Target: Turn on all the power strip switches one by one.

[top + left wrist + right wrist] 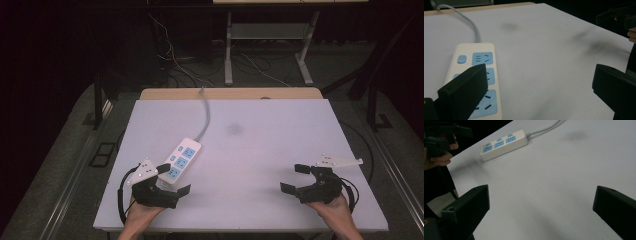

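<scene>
A white power strip (181, 160) with blue sockets lies left of the table's middle, its grey cord (205, 117) running to the far edge. My left gripper (173, 179) is open at the front left, right at the strip's near end; in the left gripper view the strip (477, 75) lies partly under the left jaw. My right gripper (295, 178) is open at the front right, nothing between its jaws. In the right gripper view the strip (504, 144) lies far off, with the other hand (439, 157) beside it.
The white table top (260, 150) has a faint dark smudge (234, 129) near its middle. A wooden strip (230, 93) runs along the far edge. Beyond it stand a desk's legs (229, 50) and loose cables on the floor.
</scene>
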A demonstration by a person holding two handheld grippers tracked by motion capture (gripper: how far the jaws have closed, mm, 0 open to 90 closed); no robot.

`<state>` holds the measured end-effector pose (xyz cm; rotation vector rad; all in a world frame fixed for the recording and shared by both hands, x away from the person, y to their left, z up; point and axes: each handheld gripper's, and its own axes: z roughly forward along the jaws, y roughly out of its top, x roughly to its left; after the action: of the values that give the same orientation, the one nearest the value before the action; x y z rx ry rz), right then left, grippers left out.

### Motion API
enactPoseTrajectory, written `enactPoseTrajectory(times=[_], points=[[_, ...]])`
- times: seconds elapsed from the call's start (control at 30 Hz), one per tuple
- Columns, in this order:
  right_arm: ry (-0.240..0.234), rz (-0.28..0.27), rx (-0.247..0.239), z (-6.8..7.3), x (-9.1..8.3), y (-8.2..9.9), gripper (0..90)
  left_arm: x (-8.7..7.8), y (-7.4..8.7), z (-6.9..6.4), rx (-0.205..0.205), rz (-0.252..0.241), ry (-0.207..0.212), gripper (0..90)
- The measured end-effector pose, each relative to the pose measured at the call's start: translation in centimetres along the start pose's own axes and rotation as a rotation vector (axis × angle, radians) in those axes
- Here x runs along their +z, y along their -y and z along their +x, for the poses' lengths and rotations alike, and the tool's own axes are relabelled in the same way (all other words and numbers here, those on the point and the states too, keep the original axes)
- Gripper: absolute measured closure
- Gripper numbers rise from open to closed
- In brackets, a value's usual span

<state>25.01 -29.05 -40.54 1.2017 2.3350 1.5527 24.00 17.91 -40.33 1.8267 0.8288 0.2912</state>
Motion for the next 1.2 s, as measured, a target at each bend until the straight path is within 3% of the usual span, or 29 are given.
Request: enactPoseTrajectory(times=[0.5,0.7,1.2], points=[[-0.007,0.024,0.005,-0.1,0.3,0.3,0.5,0.4,-0.2,-0.2,0.031,0.042,-0.012,0.0],[-0.014,0.023,0.014,-0.1,0.3,0.4,0.6,0.5,-0.3,-0.3,0.023,0.046,-0.016,0.0],[-0.025,0.035,0.012,-0.3,0.3,0.5,0.6,0.2,-1.2,-0.3,0.04,0.118,-0.037,0.0]])
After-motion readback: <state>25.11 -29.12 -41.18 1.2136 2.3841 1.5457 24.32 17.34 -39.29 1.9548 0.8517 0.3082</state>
